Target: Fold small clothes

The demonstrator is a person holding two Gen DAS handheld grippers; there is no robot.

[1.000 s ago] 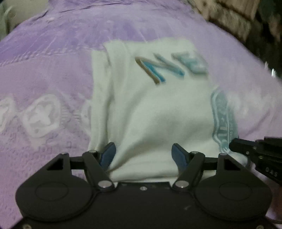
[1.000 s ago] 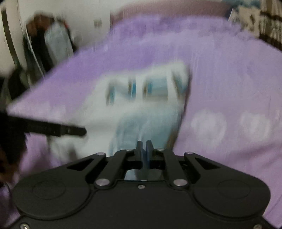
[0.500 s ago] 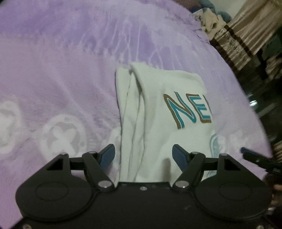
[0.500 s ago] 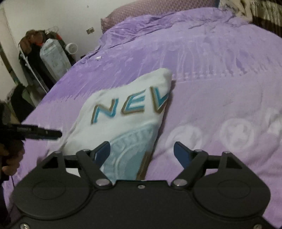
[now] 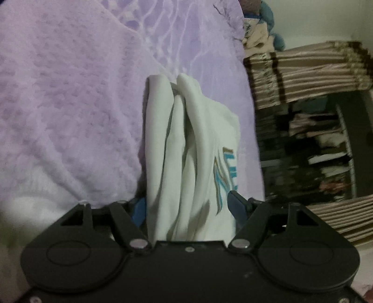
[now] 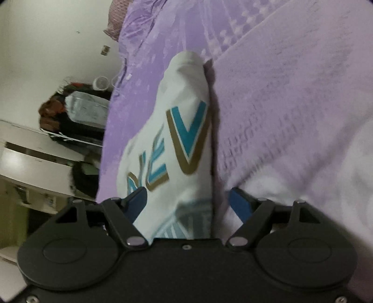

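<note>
A folded white shirt [image 5: 186, 151] with teal and gold letters lies on the purple bedspread [image 5: 70, 105]. My left gripper [image 5: 187, 206] is rolled on its side at the shirt's layered edge. Its jaws are wide, and the stacked folds fill the gap between the blue fingers [image 5: 235, 205]. In the right wrist view the same shirt [image 6: 186, 116] shows its lettered face. My right gripper [image 6: 188, 201] is also rolled and open. The shirt's other edge runs between its fingers, one over the print and one over the bedspread [image 6: 291, 105]. Neither pair of pads visibly pinches the cloth.
Beige striped curtains [image 5: 303, 74] and a rack of hanging clothes [image 5: 314, 151] stand beyond the bed's edge on the left gripper's side. A pillow [image 6: 114, 21], a heap of bags and clothes [image 6: 77, 111] and white furniture [image 6: 28, 158] lie by the wall.
The right gripper went from shut to wide open. Both grippers rolled sideways and closed in on opposite edges of the shirt, so that the cloth now lies between their jaws.
</note>
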